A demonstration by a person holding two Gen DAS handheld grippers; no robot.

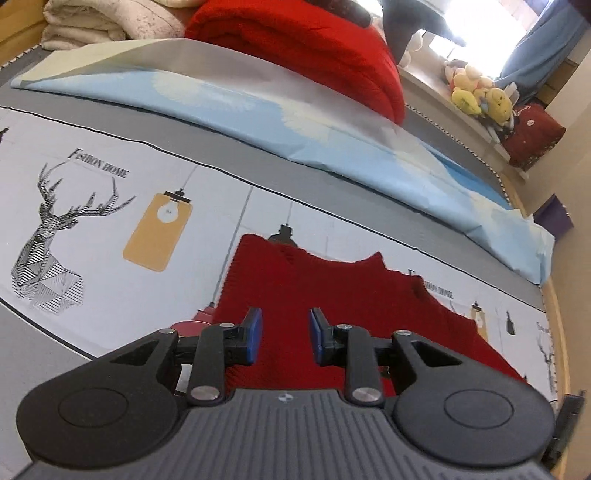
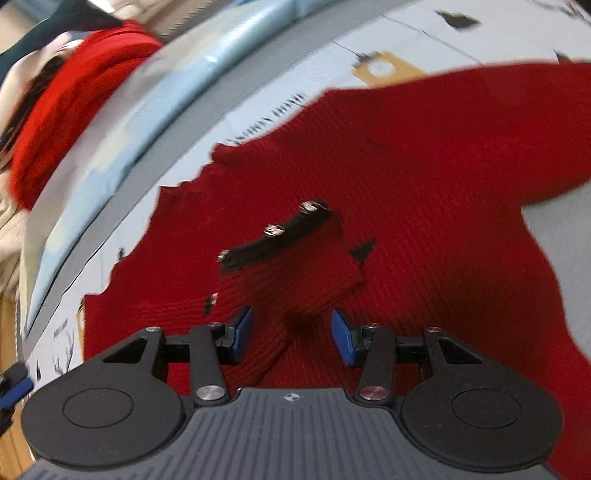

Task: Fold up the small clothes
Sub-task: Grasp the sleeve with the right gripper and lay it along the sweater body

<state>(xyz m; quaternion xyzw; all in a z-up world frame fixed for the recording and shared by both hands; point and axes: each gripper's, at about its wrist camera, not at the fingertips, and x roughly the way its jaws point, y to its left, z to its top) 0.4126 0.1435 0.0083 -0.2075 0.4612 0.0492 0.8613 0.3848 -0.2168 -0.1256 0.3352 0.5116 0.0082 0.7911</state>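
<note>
A dark red knitted sweater (image 1: 332, 295) lies spread on a bed sheet (image 1: 110, 155) printed with a deer head, hanging lamps and lettering, with grey bands running along it.

In the left wrist view, the left tongs (image 1: 285, 336) hang over the near part of the sweater. Their blue pads (image 1: 255, 334) stand apart with a clear gap, and only the flat knit shows through that gap; nothing is gripped. Beyond the sweater lies a folded pale blue and grey cloth (image 1: 258, 110), and behind that a bright red blanket (image 1: 314, 44) and a bundle of cream bedding (image 1: 103, 22). Soft toys (image 1: 480, 92) sit on a shelf at the far right.

In the right wrist view, which is blurred and tilted, the right tongs (image 2: 291, 334) are also parted, wider than the left. The end of a sleeve (image 2: 295, 273) is folded over the body of the sweater (image 2: 424, 177), its cuff edged by a black strip with silver studs (image 2: 275, 230). The sleeve's near part sits in the gap between the blue pads (image 2: 341, 336); the pads do not press on it. The other sleeve stretches out to the upper right. At the lower left edge a bit of another blue pad shows.
</note>
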